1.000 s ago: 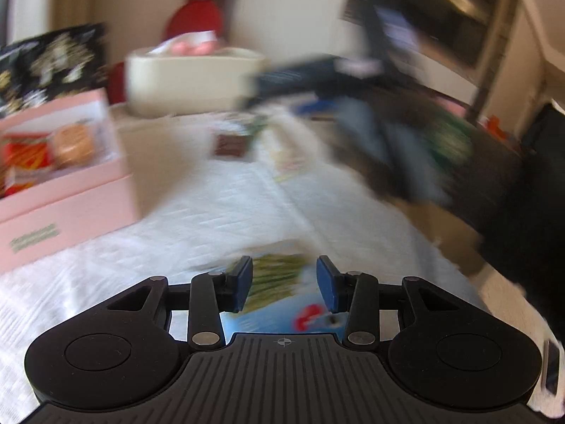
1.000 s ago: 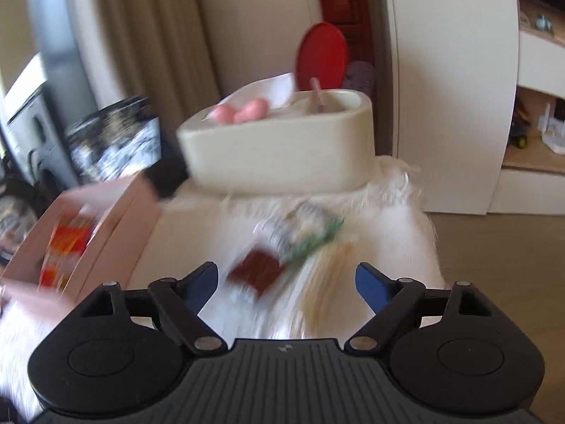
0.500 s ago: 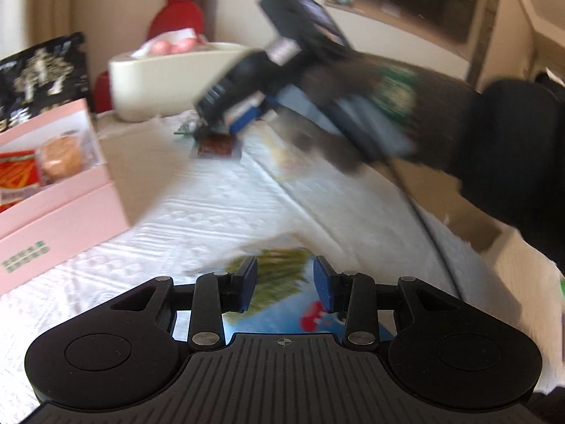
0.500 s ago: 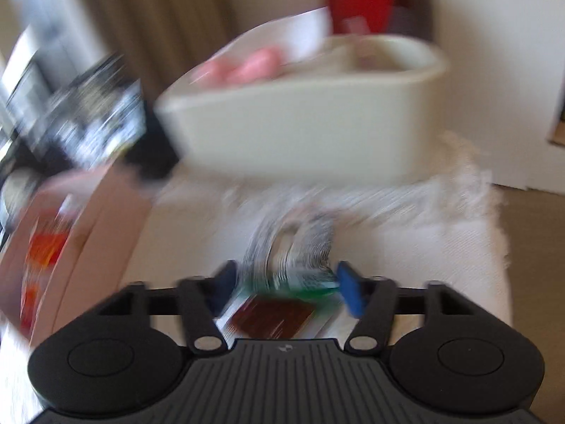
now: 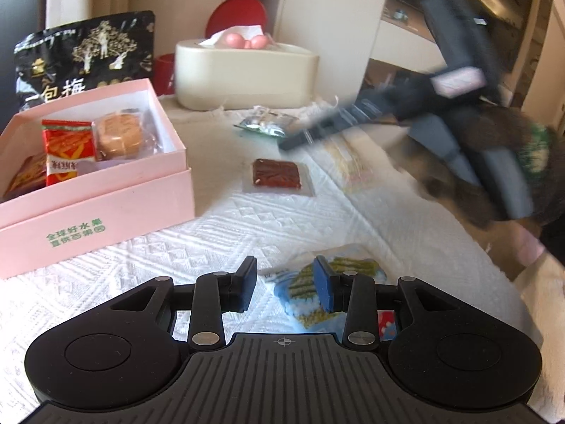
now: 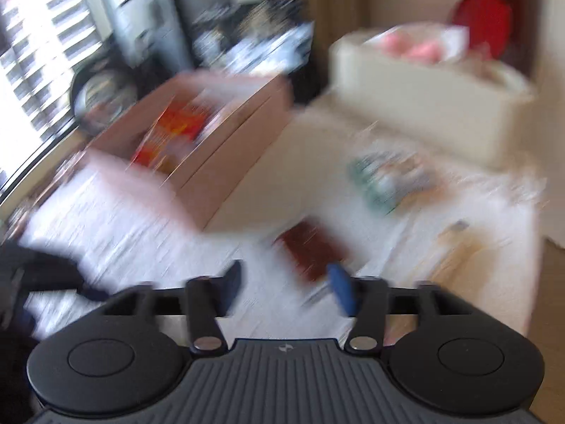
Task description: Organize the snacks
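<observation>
An open pink box holds a red packet and a wrapped round pastry. On the white cloth lie a dark red packet, a green packet and a pale yellow packet. My left gripper hovers low, partly open and gripping nothing. A blue-green packet lies under its right finger. My right gripper, a blur in the left wrist view, is opening just short of the dark red packet, with nothing between its jaws.
A cream tissue box stands at the back of the table, with a red round object behind it. A black printed bag leans behind the pink box. The table's right edge drops to the floor.
The right gripper narrowed over the dark red and green packets, then widened and swung left. The dark red packet now lies apart from the green one. The left gripper shifted left of the blue-green packet.
</observation>
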A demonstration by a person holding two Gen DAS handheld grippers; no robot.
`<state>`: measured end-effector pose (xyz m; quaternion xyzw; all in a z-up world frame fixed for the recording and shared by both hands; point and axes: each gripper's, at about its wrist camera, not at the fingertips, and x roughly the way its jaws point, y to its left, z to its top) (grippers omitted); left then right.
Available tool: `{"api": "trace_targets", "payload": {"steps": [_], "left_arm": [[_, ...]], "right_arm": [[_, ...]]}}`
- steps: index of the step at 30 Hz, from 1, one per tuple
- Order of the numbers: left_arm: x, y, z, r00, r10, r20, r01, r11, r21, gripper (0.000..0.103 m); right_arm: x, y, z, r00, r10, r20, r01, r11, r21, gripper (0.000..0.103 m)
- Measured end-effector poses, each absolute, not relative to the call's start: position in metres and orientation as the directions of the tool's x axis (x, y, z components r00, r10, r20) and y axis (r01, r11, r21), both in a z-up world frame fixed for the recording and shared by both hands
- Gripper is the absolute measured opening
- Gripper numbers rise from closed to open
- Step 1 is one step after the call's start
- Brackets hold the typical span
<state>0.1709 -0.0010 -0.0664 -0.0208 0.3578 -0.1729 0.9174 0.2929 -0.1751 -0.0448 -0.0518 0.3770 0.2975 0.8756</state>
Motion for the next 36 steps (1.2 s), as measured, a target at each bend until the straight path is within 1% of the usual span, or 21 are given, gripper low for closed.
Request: {"api": "trace_targets", "payload": {"steps": [1,3,6,9,10,11,12,14,16,19,22,24,27,29,30,31,32,34,36], "left_arm": [[0.169,0.000,-0.064,0.687,-0.332,-0.646,0.298,0.940,-0.166,0.040],[0.168,0.002,-0.063,0.694,-0.328,-0.641,0.292,0.942,-0.167,0.040],[0.166,0.006,-0.062,0.701,-0.311,-0.642,0.271,0.948,-0.164,0.040],[0.164,0.014,-0.065,0.707,-0.298,-0.641,0.247,0.954,-0.172,0.040],[0.162,0.018,-0.066,0.709,-0.300,-0.639,0.241,0.954,-0.180,0.040],[0.161,0.022,-0.067,0.711,-0.302,-0.635,0.235,0.953,-0.189,0.040],[0.161,0.026,-0.068,0.713,-0.304,-0.632,0.229,0.953,-0.199,0.040],[0.164,0.031,-0.070,0.715,-0.303,-0.630,0.213,0.953,-0.216,0.040],[0.166,0.033,-0.071,0.719,-0.306,-0.624,0.201,0.951,-0.234,0.039],[0.166,0.031,-0.068,0.714,-0.331,-0.617,0.217,0.943,-0.254,0.039],[0.163,0.024,-0.066,0.702,-0.349,-0.620,0.255,0.937,-0.239,0.039],[0.161,0.019,-0.066,0.691,-0.359,-0.628,0.269,0.933,-0.237,0.039],[0.162,0.014,-0.065,0.694,-0.349,-0.629,0.274,0.937,-0.217,0.039],[0.165,0.010,-0.065,0.695,-0.346,-0.630,0.279,0.938,-0.207,0.039],[0.168,0.008,-0.065,0.694,-0.343,-0.633,0.279,0.939,-0.203,0.039],[0.171,0.006,-0.065,0.695,-0.337,-0.635,0.275,0.941,-0.198,0.039],[0.176,0.003,-0.064,0.699,-0.329,-0.635,0.270,0.943,-0.193,0.039],[0.188,-0.004,-0.062,0.708,-0.334,-0.622,0.280,0.941,-0.187,0.039],[0.205,-0.015,-0.058,0.704,-0.363,-0.611,0.323,0.929,-0.180,0.039]], "right_arm": [[0.302,-0.176,-0.045,0.599,0.442,-0.668,-0.499,0.858,0.120,0.081],[0.329,-0.173,-0.050,0.637,0.403,-0.658,-0.422,0.896,0.140,0.082],[0.373,-0.165,-0.064,0.614,0.372,-0.696,-0.343,0.920,0.189,0.082],[0.404,-0.158,-0.082,0.601,0.297,-0.742,-0.270,0.949,0.161,0.081],[0.404,-0.159,-0.083,0.607,0.293,-0.738,-0.268,0.951,0.157,0.079],[0.402,-0.159,-0.082,0.614,0.295,-0.733,-0.278,0.949,0.150,0.066],[0.396,-0.159,-0.080,0.606,0.307,-0.734,-0.305,0.942,0.142,0.061],[0.374,-0.161,-0.076,0.593,0.337,-0.732,-0.380,0.918,0.115,0.057],[0.349,-0.160,-0.074,0.577,0.360,-0.733,-0.450,0.889,0.083,0.056],[0.309,-0.165,-0.069,0.513,0.440,-0.737,-0.532,0.837,0.128,0.051],[0.273,-0.172,-0.066,0.395,0.554,-0.733,-0.603,0.758,0.248,0.051],[0.253,-0.171,-0.063,0.352,0.586,-0.730,-0.644,0.718,0.266,0.051],[0.227,-0.177,-0.057,0.461,0.539,-0.705,-0.638,0.753,0.158,0.051],[0.221,-0.184,-0.054,0.587,0.459,-0.667,-0.575,0.816,0.056,0.051],[0.221,-0.190,-0.052,0.617,0.450,-0.645,-0.555,0.830,0.048,0.052],[0.223,-0.198,-0.052,0.622,0.457,-0.636,-0.538,0.840,0.078,0.053],[0.227,-0.206,-0.052,0.614,0.464,-0.638,-0.514,0.849,0.123,0.061],[0.230,-0.218,-0.054,0.607,0.485,-0.630,-0.483,0.854,0.193,0.069],[0.223,-0.225,-0.058,0.618,0.483,-0.620,-0.474,0.858,0.197,0.069]]}}
